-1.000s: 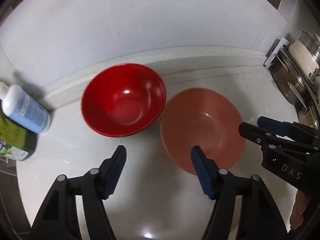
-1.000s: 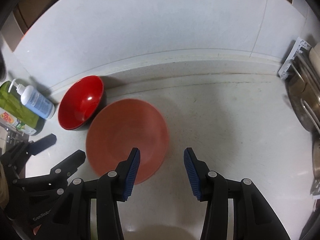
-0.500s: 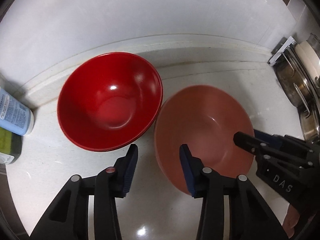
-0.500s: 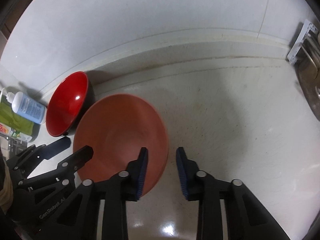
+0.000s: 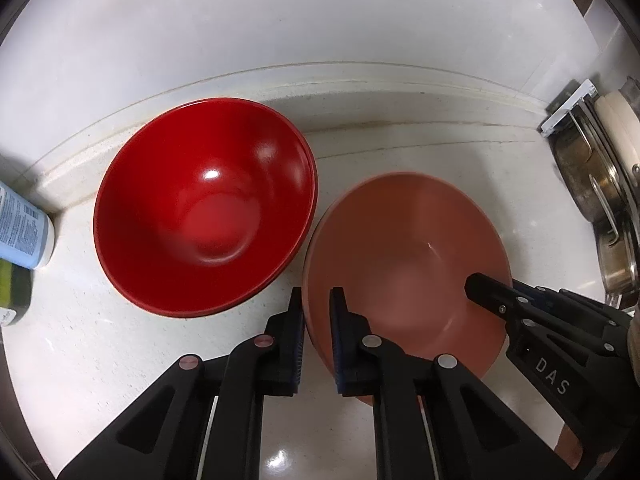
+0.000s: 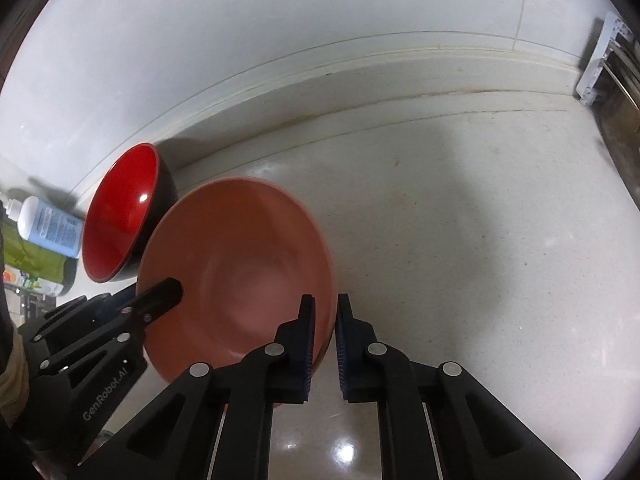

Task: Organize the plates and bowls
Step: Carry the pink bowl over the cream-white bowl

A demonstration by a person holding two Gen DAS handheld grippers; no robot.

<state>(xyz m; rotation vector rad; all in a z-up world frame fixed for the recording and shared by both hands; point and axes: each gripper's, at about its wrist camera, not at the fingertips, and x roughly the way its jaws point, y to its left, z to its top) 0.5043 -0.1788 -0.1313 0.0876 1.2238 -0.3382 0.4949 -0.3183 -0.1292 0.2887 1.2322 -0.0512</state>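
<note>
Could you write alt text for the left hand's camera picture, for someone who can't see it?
The left gripper pinches the near rim of a salmon-pink bowl on a pale countertop, while the right gripper grips the rim at the right. A glossy red bowl sits just left, a white bottle at far left, metal pots at right.

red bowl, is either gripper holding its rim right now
No, both the left gripper and the right gripper straddle the rim of the pink bowl; the red bowl sits untouched.

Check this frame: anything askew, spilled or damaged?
Nothing spilled or damaged. The pink bowl is clamped on opposite rims by the left gripper and right gripper, beside the upright red bowl.
</note>
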